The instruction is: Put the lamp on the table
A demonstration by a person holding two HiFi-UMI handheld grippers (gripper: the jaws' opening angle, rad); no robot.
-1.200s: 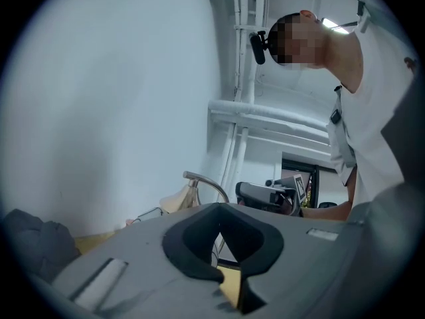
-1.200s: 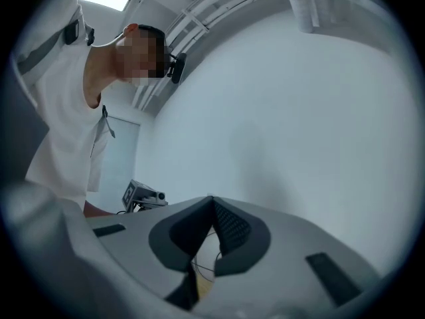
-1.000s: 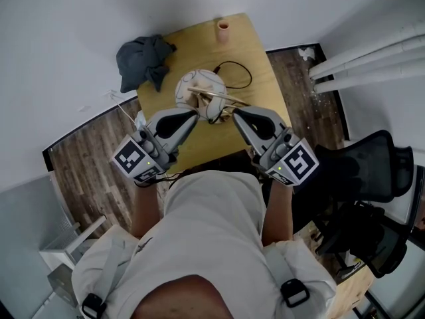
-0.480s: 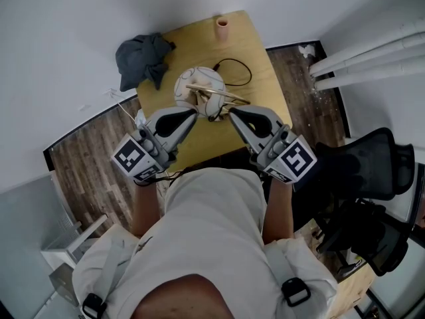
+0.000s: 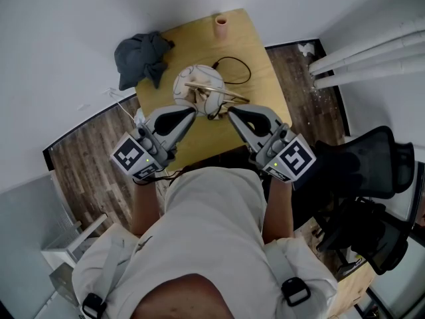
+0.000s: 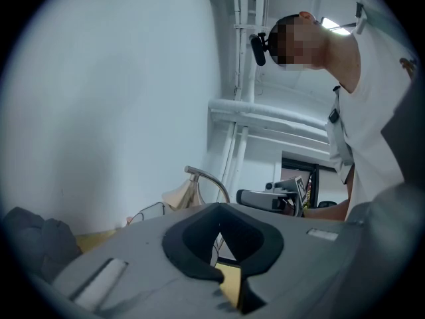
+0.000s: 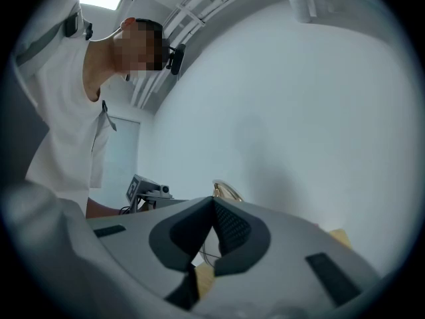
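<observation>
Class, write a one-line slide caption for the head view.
Left gripper and right gripper, both shut and empty, point toward the lamp on the wooden table.

The lamp (image 5: 198,85) sits on the table (image 5: 262,88), a cup (image 5: 221,25) behind it. A cloth (image 5: 138,57) lies left, a chair (image 5: 375,171) right.

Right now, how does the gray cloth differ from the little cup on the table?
The gray cloth is dark and crumpled; the cup is pale orange and upright. The cloth is bigger and spills over the table's left edge; the cup stands near the far edge. Both sit beyond the lamp.
</observation>
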